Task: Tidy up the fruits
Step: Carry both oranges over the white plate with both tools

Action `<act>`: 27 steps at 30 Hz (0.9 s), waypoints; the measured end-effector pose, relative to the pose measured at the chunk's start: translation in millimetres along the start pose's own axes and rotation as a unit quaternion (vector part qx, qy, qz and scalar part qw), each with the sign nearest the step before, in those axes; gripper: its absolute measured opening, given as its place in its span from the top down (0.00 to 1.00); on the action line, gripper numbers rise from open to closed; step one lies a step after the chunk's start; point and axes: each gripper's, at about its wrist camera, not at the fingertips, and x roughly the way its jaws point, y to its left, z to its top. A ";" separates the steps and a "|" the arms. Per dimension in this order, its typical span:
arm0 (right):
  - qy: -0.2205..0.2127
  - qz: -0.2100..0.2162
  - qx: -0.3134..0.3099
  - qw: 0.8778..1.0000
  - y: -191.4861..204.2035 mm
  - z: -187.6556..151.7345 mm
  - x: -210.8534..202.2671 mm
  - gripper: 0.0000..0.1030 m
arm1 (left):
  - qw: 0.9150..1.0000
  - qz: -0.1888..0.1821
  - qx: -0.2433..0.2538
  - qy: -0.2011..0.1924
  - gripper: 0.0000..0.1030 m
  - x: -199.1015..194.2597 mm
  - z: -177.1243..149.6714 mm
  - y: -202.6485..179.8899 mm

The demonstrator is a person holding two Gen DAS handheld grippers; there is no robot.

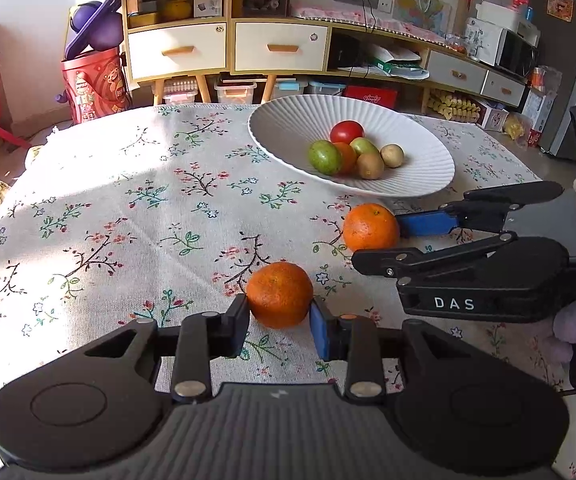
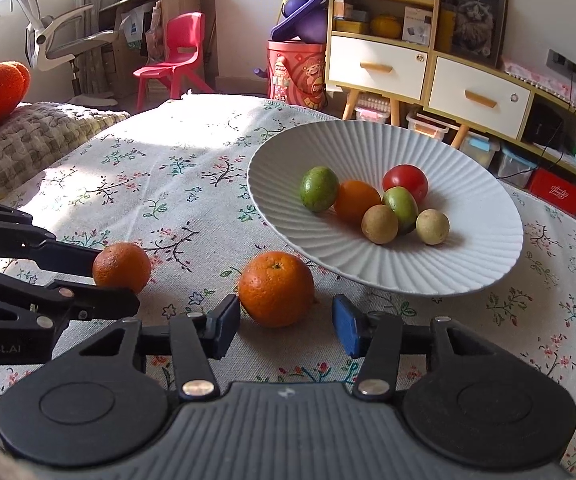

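On the near part of the desk (image 1: pixel 128 208), over its floral cloth, two sets of tongs sit side by side, each at an orange.

Left tongs (image 1: pixel 280 320): clenched on the smaller, rougher orange (image 1: pixel 279 294). Both pads press its sides; the fruit rests on the cloth. In the right wrist view this orange (image 2: pixel 122 267) shows at the tips of the left tongs (image 2: pixel 116 276), which enter from the left edge.

Right tongs (image 2: pixel 286 322): not gripping. The larger orange (image 2: pixel 276 289) sits on the cloth between the jaws. Left pad is at or nearly at its side; blue right pad stands clear, with cloth showing in the gap. Left wrist view has the right tongs (image 1: pixel 383 242) coming in from the right, flanking the same orange (image 1: pixel 371 227).

The two oranges lie near each other, apart, not touching.

Just beyond the larger orange: white ribbed bowl (image 2: pixel 427 280), toward the desk's far right side, its near rim overhanging the cloth close to that fruit. Inside, clustered: red tomato (image 2: pixel 405 181), an orange fruit (image 2: pixel 356 200), two green fruits (image 2: pixel 319 189) (image 2: pixel 400 208), two small brownish round fruits (image 2: pixel 379 224) (image 2: pixel 432 226).

Past the far edge: red plastic chair (image 2: pixel 176 56), red drum (image 2: pixel 296 74), wooden cabinet with white drawers (image 2: pixel 427 72).
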 end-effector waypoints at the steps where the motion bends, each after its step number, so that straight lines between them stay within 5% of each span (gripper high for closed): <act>1: 0.000 0.002 0.000 1.000 0.0 0.0 -0.2 0.60 | 1.000 0.000 0.000 0.000 0.83 0.1 0.0 -0.3; 27: 0.005 -0.002 0.029 1.000 -34.9 -20.8 -29.1 0.66 | 1.000 -0.007 0.004 0.000 0.83 4.7 2.5 -9.4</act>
